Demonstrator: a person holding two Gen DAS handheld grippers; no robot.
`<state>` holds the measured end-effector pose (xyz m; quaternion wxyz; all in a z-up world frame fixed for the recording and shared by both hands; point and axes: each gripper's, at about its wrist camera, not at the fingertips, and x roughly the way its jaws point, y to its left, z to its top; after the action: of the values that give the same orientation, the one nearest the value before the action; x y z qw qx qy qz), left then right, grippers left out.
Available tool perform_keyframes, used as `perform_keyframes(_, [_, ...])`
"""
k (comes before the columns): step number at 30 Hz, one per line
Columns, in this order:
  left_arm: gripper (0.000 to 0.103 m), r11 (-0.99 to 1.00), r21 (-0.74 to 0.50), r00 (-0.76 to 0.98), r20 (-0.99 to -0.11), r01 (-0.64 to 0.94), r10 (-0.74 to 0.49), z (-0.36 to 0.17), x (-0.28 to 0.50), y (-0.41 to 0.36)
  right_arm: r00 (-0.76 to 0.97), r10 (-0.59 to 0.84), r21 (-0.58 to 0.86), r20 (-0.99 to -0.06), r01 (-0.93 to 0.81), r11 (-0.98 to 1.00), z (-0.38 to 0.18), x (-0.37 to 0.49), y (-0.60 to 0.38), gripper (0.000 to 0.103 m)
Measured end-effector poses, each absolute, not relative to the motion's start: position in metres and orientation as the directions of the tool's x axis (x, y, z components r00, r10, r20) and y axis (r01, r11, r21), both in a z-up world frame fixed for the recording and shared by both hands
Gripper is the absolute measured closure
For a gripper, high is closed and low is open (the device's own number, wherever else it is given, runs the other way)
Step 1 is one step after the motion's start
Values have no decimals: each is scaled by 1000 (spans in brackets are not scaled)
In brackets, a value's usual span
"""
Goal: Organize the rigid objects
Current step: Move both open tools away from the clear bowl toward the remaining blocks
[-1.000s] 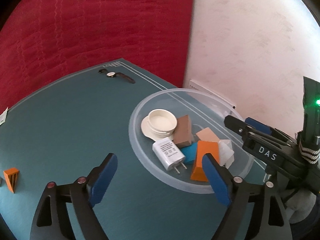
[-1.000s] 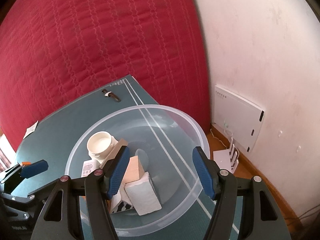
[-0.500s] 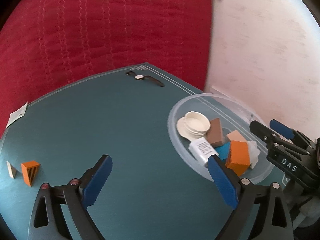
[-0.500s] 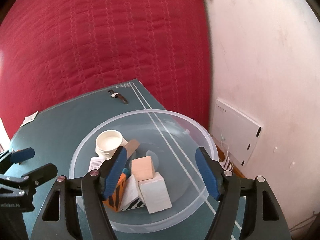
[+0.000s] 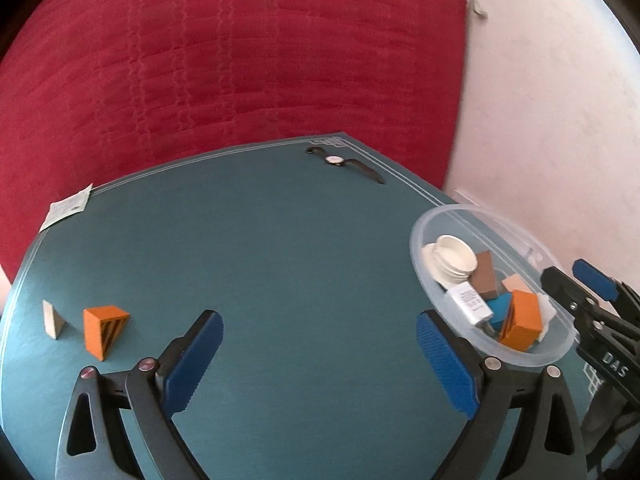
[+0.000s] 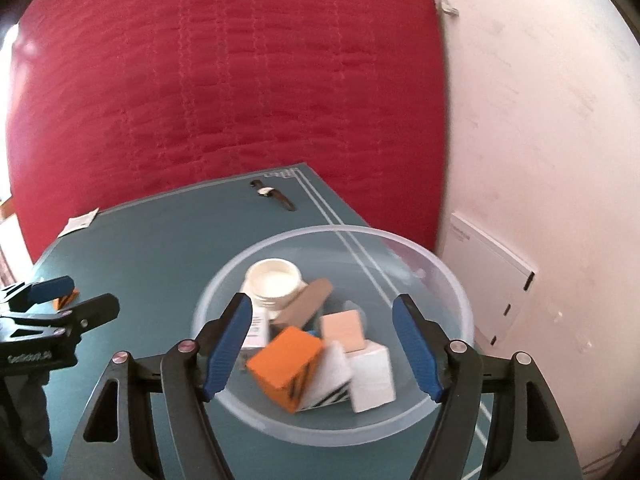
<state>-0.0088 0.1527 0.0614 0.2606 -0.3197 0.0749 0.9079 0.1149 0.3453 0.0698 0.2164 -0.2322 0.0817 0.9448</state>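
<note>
Left wrist view shows most blocks already in the clear bowl (image 5: 436,216), while an orange wedge (image 5: 105,330), a pale wedge (image 5: 51,319) and a wristwatch (image 5: 335,159) wait on the mat, and both the left gripper (image 5: 318,354) and the right gripper (image 6: 322,346) have just been opening, wide and empty.

A teal table (image 5: 304,264) carries a clear bowl (image 6: 452,276), wristwatch (image 5: 340,160), orange wedge (image 5: 105,330), pale wedge (image 5: 52,319) and possibly a paper slip (image 5: 68,210).
</note>
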Motion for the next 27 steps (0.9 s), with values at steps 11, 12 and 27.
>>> perform_keyframes(11, [3, -896, -46, -694, -615, -442, 374, 60, -20, 106, -826, 290, 62, -484, -363, -930, 74, 96, 303, 26])
perform_keyframes(12, [3, -898, -46, -695, -616, -437, 370, 60, -21, 104, -830, 274, 63, -486, -346, -936, 74, 92, 296, 26])
perform_keyframes(27, [3, -955, -49, -735, -627, -293, 258, 55, -42, 32, -797, 36, 90, -602, -112, -990, 48, 45, 213, 26])
